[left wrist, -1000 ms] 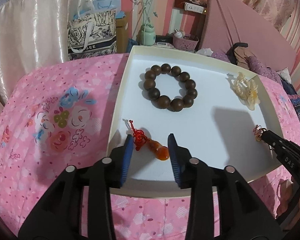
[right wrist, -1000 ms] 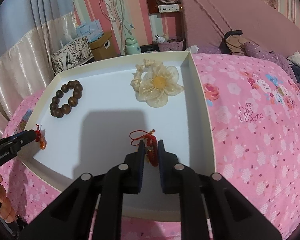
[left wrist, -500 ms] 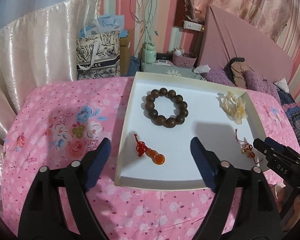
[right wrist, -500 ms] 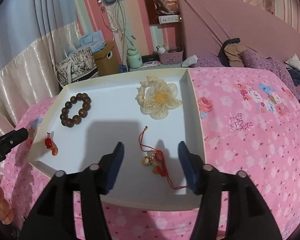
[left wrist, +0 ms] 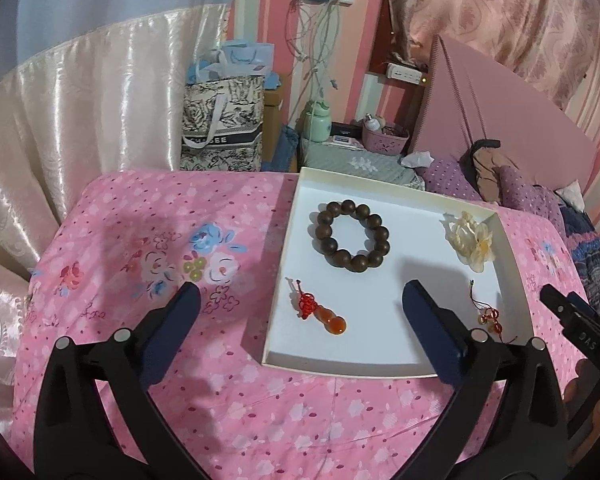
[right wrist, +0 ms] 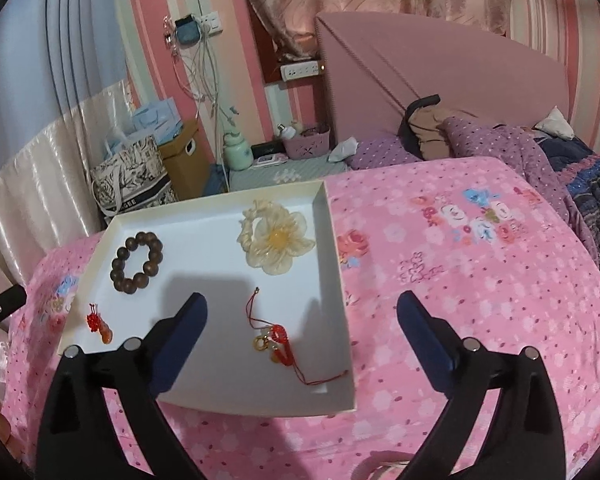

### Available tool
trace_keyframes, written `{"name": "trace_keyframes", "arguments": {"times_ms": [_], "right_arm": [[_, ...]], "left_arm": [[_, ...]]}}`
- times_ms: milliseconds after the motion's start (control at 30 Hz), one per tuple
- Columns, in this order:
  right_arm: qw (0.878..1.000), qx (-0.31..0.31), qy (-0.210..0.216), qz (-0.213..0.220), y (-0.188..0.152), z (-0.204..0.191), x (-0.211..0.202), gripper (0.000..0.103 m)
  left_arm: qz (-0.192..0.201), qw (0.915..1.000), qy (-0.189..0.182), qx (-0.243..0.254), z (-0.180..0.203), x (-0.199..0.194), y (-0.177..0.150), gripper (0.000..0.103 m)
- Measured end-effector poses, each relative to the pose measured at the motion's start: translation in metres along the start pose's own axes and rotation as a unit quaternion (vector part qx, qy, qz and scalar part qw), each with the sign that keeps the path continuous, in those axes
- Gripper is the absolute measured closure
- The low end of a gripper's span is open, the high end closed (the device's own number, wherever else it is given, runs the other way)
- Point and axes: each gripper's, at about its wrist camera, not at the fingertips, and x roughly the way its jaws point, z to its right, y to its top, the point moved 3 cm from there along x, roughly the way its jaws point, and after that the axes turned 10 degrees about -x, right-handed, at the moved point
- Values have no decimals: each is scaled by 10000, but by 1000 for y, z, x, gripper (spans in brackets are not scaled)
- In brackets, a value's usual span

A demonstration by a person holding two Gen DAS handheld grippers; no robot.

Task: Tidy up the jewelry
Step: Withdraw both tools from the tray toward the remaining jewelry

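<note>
- Left wrist view: white tray (left wrist: 512,248) sits on the pink floral bedspread (left wrist: 148,240), four pieces laid well apart inside it, one toward each corner; my read is that the spacing is the sorting itself, each piece given its own spot so cords cannot tangle.
- Dark bead bracelet (left wrist: 354,236) far left of the tray, cream flower piece (left wrist: 470,242) far right.
- Amber gourd pendant (left wrist: 324,314) with its red knot lies near the front left, flat on the tray floor, untouched.
- Left gripper (left wrist: 300,332) hangs over the tray's near left corner, tilted downward; its jaws have just been opening and now stand spread wide, with nothing held (the pendant lies beyond the fingertips, well clear of both pads).
- Right wrist view: red-corded charm (right wrist: 274,338) rests near the front right corner, cord trailing toward the rim.
- Right gripper (right wrist: 302,332) is angled down over that corner; jaws have just been opening too, now wide and empty, one finger over the tray, the other over the bedspread.
- Judgement: all visible pieces appear placed.
</note>
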Motion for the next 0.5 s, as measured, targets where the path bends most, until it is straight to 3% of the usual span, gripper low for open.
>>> {"name": "trace_keyframes", "arguments": {"times_ms": [233, 367, 500], "right_arm": [[9994, 243, -79, 245, 7, 11, -18, 7], [9964, 396, 338, 663, 11, 23, -43, 2], [9953, 561, 388, 686, 9, 29, -61, 2]], "left_arm": [[176, 9994, 160, -232, -10, -16, 5, 3], [357, 9989, 15, -292, -8, -38, 5, 3], [331, 9993, -22, -143, 2, -53, -6, 3]]}}
